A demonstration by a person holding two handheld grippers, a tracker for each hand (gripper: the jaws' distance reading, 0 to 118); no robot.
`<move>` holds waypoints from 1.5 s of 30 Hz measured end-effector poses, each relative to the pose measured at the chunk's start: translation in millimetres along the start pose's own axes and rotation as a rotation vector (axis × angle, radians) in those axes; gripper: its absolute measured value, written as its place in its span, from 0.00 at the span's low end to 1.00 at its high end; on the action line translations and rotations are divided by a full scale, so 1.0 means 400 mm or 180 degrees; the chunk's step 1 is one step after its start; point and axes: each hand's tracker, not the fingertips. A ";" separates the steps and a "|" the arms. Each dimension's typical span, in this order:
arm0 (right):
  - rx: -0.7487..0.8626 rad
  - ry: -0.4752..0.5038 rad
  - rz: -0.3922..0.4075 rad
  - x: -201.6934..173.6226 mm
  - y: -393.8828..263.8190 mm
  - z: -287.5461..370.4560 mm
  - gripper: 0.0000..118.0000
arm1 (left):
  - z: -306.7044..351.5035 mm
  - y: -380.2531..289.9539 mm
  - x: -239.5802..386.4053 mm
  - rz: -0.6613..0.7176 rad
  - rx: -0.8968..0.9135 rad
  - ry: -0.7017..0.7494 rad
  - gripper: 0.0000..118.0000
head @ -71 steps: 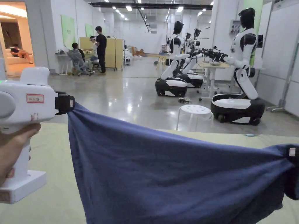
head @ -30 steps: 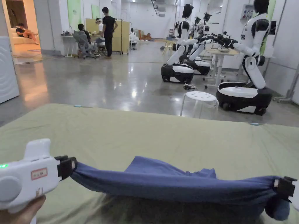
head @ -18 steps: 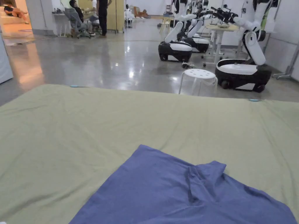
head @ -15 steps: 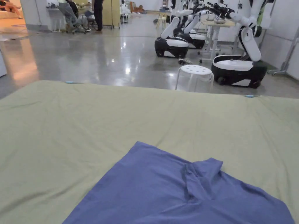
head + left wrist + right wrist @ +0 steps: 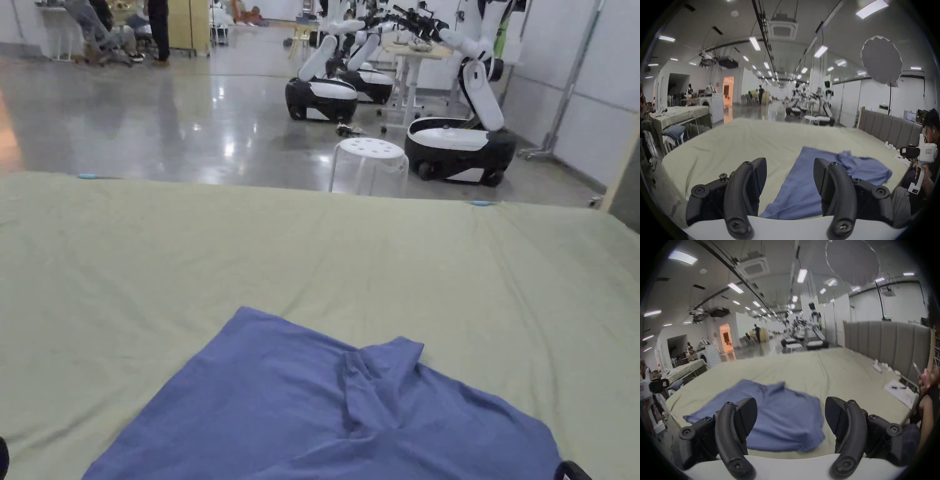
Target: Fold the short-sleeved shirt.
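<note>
1. The blue shirt (image 5: 325, 406) lies spread on the green bed (image 5: 187, 250), at the near edge in my head view, a crumpled fold running up its middle.
2. My left tool (image 5: 790, 177) hangs with its jaws apart, holding nothing; the shirt lies beyond them toward 1 o'clock.
3. My right tool (image 5: 791, 415) also has its jaws apart and empty, the shirt spreading beyond them toward 11 o'clock.
4. A white stool (image 5: 369, 164) stands past the bed's far edge at 12 o'clock.

- We see a robotics lab: wheeled humanoid robots (image 5: 459, 134) upper right of the head view.
- Polished floor (image 5: 175, 134), ceiling strip lights (image 5: 754, 43), a bed (image 5: 250, 250) as test surface.
</note>
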 end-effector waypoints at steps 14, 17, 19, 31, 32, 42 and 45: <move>-0.0001 0.0154 0.0303 -0.118 0.017 -0.042 0.00 | 0.050 -0.020 -0.027 -0.0048 -0.0253 0.0215 0.02; -0.0022 0.0197 0.0301 -0.123 0.018 -0.039 0.00 | 0.040 -0.029 -0.066 0.0153 -0.0421 0.0210 0.02; -0.0063 0.0236 0.0326 -0.117 0.012 -0.044 0.00 | 0.024 -0.043 -0.094 0.0182 -0.0548 0.0313 0.02; -0.0286 0.0404 0.0171 -0.085 -0.032 -0.059 0.00 | -0.167 -0.236 -0.185 0.0774 -0.1836 0.0214 0.55; -0.0303 0.0400 0.0147 -0.081 -0.034 -0.060 0.00 | -0.182 -0.244 -0.192 0.0793 -0.1934 0.0202 0.55; -0.0464 0.0285 -0.0116 -0.033 -0.065 -0.076 0.00 | -0.283 -0.285 -0.155 0.0512 -0.2331 0.0235 0.13; -0.0511 0.0266 -0.0149 -0.024 -0.066 -0.090 0.00 | -0.301 -0.292 -0.128 0.0296 -0.2425 0.0290 0.08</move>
